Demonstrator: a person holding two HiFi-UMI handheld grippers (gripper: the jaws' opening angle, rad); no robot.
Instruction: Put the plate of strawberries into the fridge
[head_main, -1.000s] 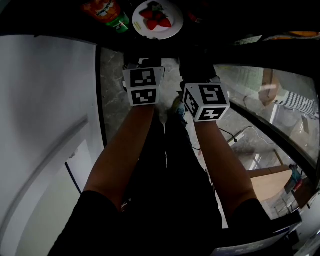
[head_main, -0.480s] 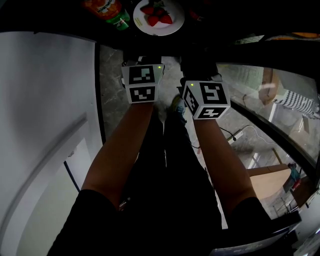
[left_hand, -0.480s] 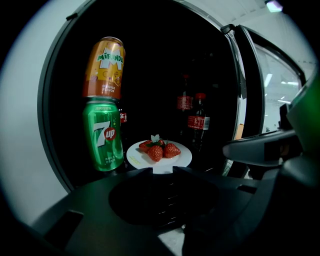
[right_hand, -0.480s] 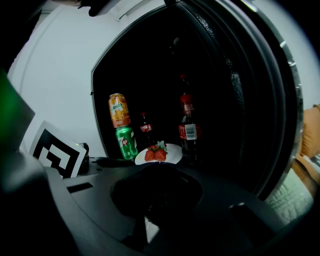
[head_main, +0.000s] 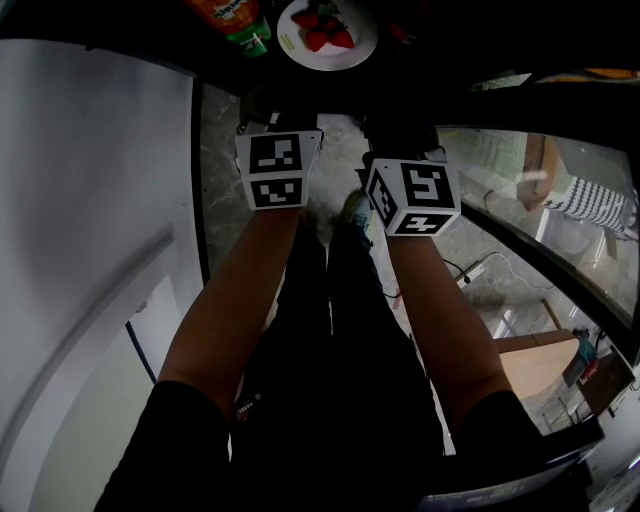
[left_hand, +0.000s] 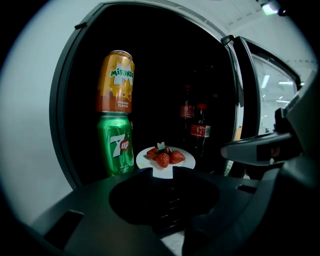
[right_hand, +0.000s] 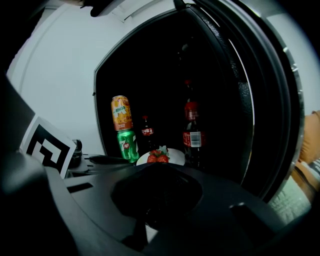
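A white plate (head_main: 352, 52) of strawberries (head_main: 322, 30) lies level on the dark fridge shelf, beside a green 7up can (left_hand: 116, 145). In the left gripper view the plate (left_hand: 189, 158) sits just past my left gripper (left_hand: 162, 173). Its jaws stand a little apart, and the plate's near rim shows in the narrow gap. My right gripper (right_hand: 160, 166) points at the same plate (right_hand: 176, 152) from slightly farther back, jaws together and empty. In the head view the left gripper (head_main: 270, 108) and right gripper (head_main: 400, 118) sit side by side below the plate, their tips lost in shadow.
An orange Mirinda can (left_hand: 116, 82) stands on the 7up can. Dark cola bottles (left_hand: 199, 134) stand behind and right of the plate. The fridge's glass door (head_main: 520, 190) hangs open on the right and a white panel (head_main: 90, 250) runs along the left.
The left gripper's cube has drifted slightly left and back from the plate. The plate has stayed beside the cans. The right gripper has hardly moved.
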